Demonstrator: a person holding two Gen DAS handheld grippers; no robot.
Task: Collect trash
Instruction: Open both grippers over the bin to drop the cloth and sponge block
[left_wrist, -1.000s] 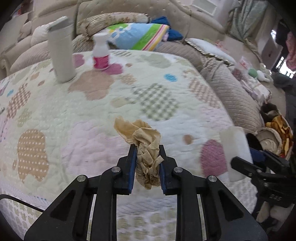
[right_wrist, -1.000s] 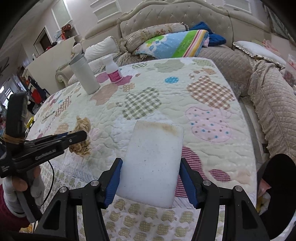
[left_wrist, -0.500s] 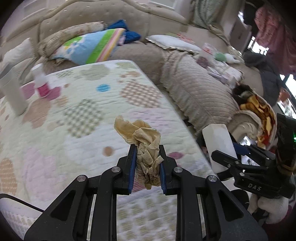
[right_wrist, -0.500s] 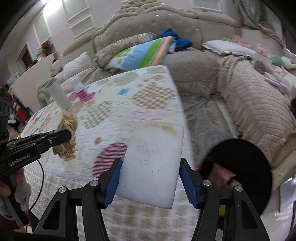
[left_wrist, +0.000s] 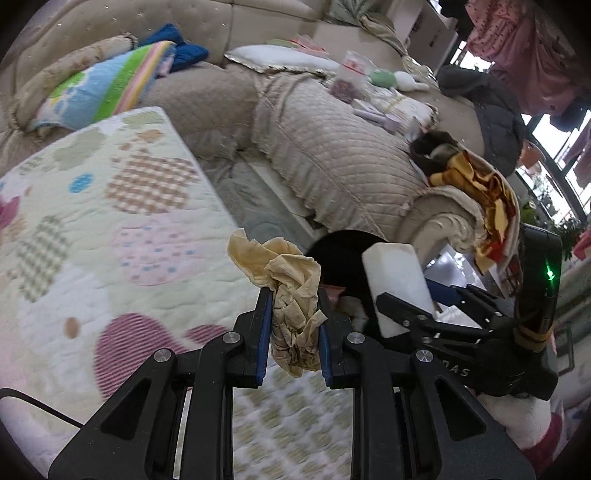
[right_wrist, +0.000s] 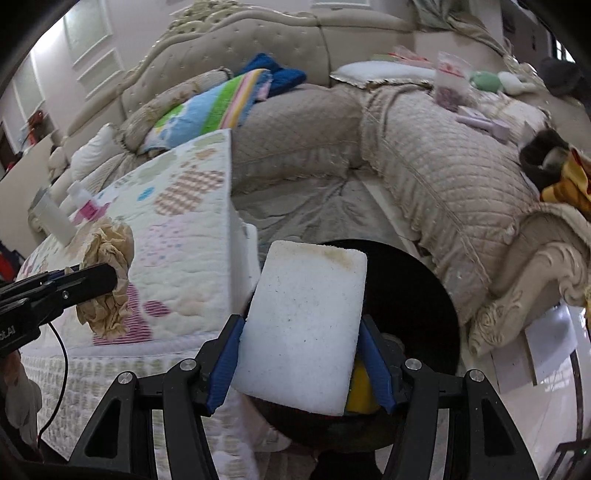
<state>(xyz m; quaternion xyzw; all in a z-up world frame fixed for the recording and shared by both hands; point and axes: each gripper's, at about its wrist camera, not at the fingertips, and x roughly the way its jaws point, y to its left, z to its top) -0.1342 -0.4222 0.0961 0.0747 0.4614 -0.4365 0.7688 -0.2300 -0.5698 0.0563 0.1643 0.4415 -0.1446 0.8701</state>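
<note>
Left gripper (left_wrist: 293, 332) clamped tight on crumpled tan paper wad (left_wrist: 288, 291); wad bulging above and below the blue pads. Right gripper (right_wrist: 301, 360) closed on white sponge block (right_wrist: 306, 328), pads pressing both long edges, brown stain along the far short edge. Block's long axis running along the fingers, toward 12 o'clock in the right wrist view.

Black bin (right_wrist: 413, 295) on the floor off the corner of the patchwork quilt (right_wrist: 177, 251), between quilt and beige sofa (right_wrist: 436, 177). Mouth lying directly behind the block in the right wrist view, rim arcing from 12 round to 4 o'clock; something yellow visible inside, under the block's near right corner. In the left wrist view, only a dark sliver of bin (left_wrist: 340, 254) showing at 1 o'clock of the wad, with the right gripper (left_wrist: 417, 317) and its block (left_wrist: 397, 284) set between at 3 o'clock.

Judgement: right hand nearer, apparently already over the opening; release there likely first. Left wad seemingly short of the rim, over the quilt's edge; needs carrying toward 1 o'clock.
</note>
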